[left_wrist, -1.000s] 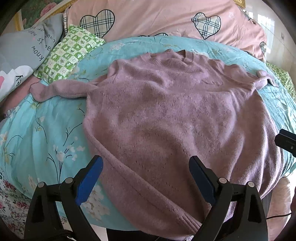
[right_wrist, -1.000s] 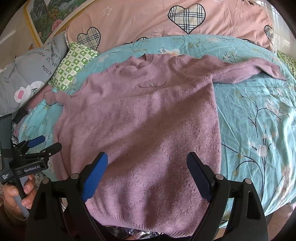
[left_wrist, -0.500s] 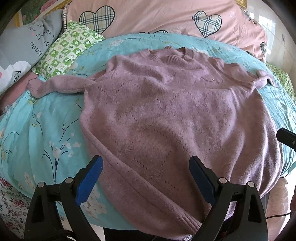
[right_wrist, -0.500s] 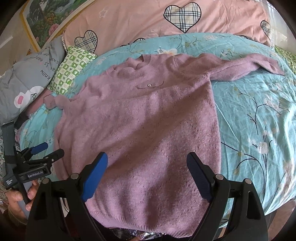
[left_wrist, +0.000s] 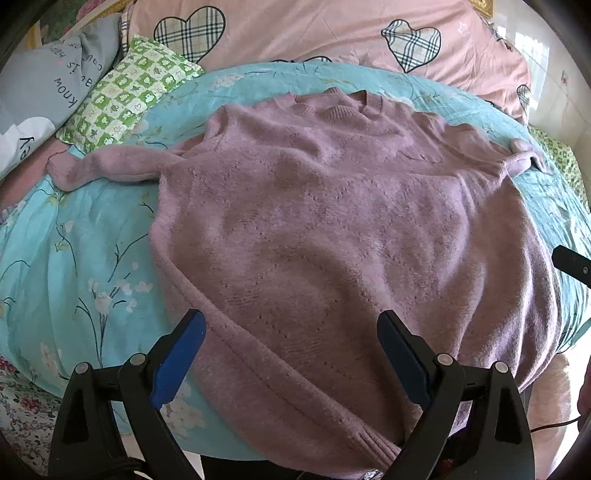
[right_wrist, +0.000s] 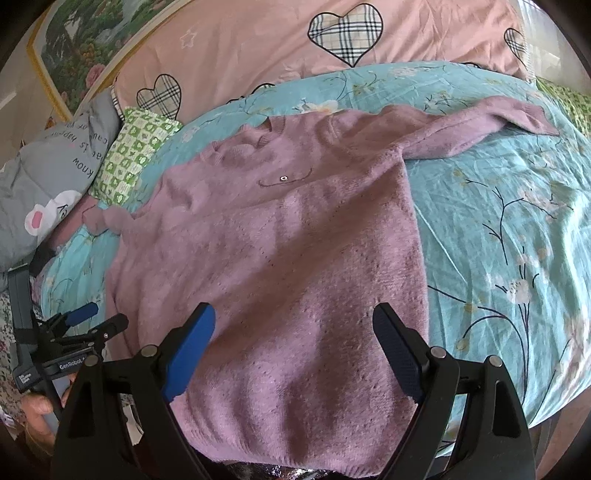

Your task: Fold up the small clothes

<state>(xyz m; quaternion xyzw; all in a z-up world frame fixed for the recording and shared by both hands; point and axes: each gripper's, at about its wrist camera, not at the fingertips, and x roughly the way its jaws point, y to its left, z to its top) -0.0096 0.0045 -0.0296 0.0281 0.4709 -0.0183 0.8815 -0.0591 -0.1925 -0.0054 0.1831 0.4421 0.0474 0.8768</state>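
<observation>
A mauve knitted sweater (left_wrist: 332, 229) (right_wrist: 288, 251) lies flat, front up, on a turquoise floral bedspread (left_wrist: 74, 240) (right_wrist: 509, 229), collar away from me and both sleeves spread out to the sides. My left gripper (left_wrist: 291, 332) hovers open above the sweater's lower left hem, nothing between its blue pads. Over the lower middle of the sweater my right gripper (right_wrist: 293, 328) also stands wide open and empty. The left gripper (right_wrist: 98, 317) shows again at the left edge of the right wrist view, held by a hand (right_wrist: 37, 410).
A pink quilt with plaid hearts (left_wrist: 314, 33) (right_wrist: 295, 48) is piled behind the sweater. A green checked pillow (left_wrist: 125, 96) (right_wrist: 133, 155) and a grey printed cushion (left_wrist: 48, 81) (right_wrist: 55, 173) lie at the back left. A framed picture (right_wrist: 85, 40) hangs on the wall.
Both views have drifted slightly, so the sweater sits a little differently in frame. The sweater itself lies unmoved and both grippers stay open.
</observation>
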